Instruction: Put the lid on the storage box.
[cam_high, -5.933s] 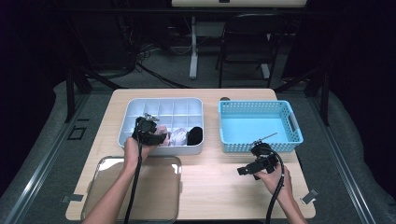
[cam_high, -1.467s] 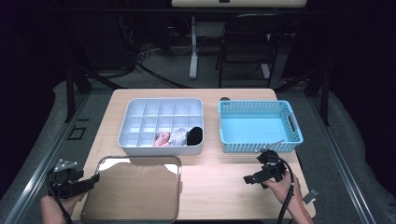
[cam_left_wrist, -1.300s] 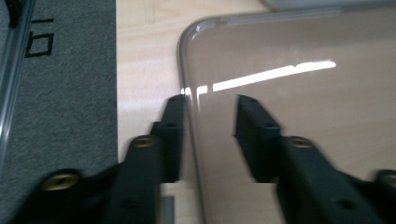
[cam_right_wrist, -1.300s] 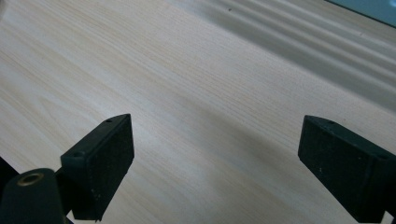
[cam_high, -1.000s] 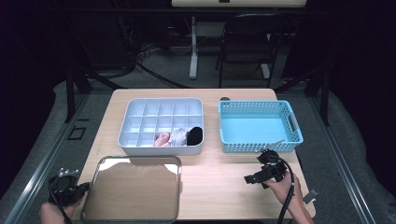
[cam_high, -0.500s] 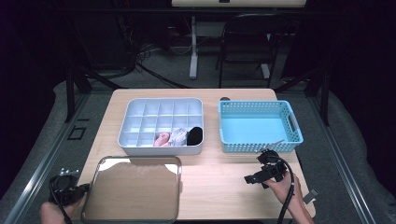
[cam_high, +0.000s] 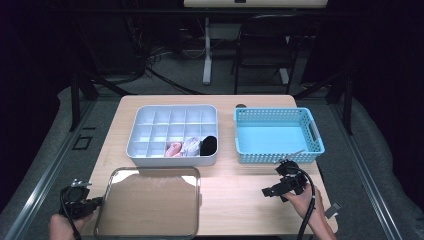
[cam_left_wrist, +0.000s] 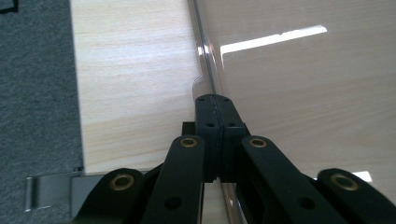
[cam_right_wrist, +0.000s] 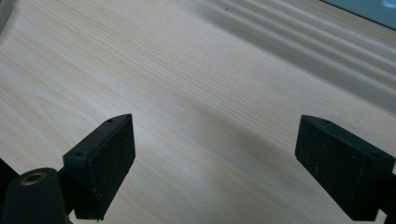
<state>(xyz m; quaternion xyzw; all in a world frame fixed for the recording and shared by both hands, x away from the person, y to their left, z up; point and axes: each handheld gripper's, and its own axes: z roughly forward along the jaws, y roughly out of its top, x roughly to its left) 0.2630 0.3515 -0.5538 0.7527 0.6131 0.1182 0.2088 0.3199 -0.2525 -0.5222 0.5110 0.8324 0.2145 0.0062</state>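
- The clear lid (cam_high: 147, 207) lies flat at the near left of the table (cam_high: 240, 200), in front of the white divided box (cam_high: 172, 134); its left rim meets the left gripper (cam_high: 90, 202).
- In the left gripper view the two jaws are pressed together, pad against pad, with the tips right at the rim of the clear lid (cam_left_wrist: 208, 60); whether the thin edge is pinched between them I cannot tell.
- The right gripper (cam_high: 270, 190) is at the near right, over bare wood just in front of the blue basket (cam_high: 276, 135); in the right gripper view its jaws stand wide apart with nothing between them but the tabletop (cam_right_wrist: 196, 107).
- Count: one clear lid, one white divided box, one blue basket, two grippers.
- The box has three filled compartments in its front row: a pink sock (cam_high: 173, 149), a white sock (cam_high: 190, 147) and a black sock (cam_high: 208, 145), side by side.
- The blue basket holds nothing visible.
- The lid's left rim runs close to the table's left edge, with only a narrow strip of wood (cam_left_wrist: 135, 84) beside it.
- Open wood lies between the lid and the right gripper.
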